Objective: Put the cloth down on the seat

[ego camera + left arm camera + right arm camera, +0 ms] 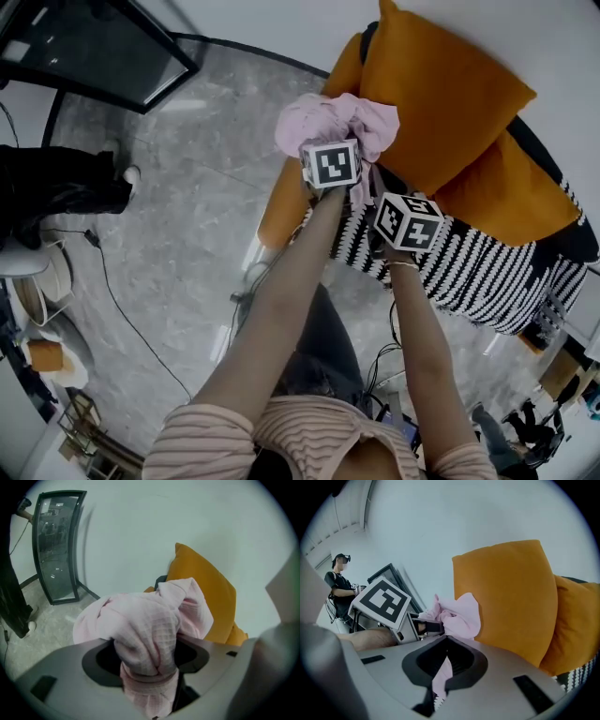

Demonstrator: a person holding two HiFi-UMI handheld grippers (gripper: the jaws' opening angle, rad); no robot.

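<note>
Right tool [443,667] pinches the pink cloth [140,620], left tool [145,663] sits wide around its bunch, both up by the striped seat [487,262] so it can drop there.

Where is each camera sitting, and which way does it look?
Head view: on the person's head, looking steeply down at both forearms, the left gripper, right gripper, pink cloth and striped seat.
Left gripper view: on the left gripper, looking along its jaws at the cloth bunched between them, orange cushion behind; only its grey body shows.
Right gripper view: on the right gripper, jaws closed on a cloth strip, facing the left gripper and a forearm.
All three share the cloth and cushion.
</note>
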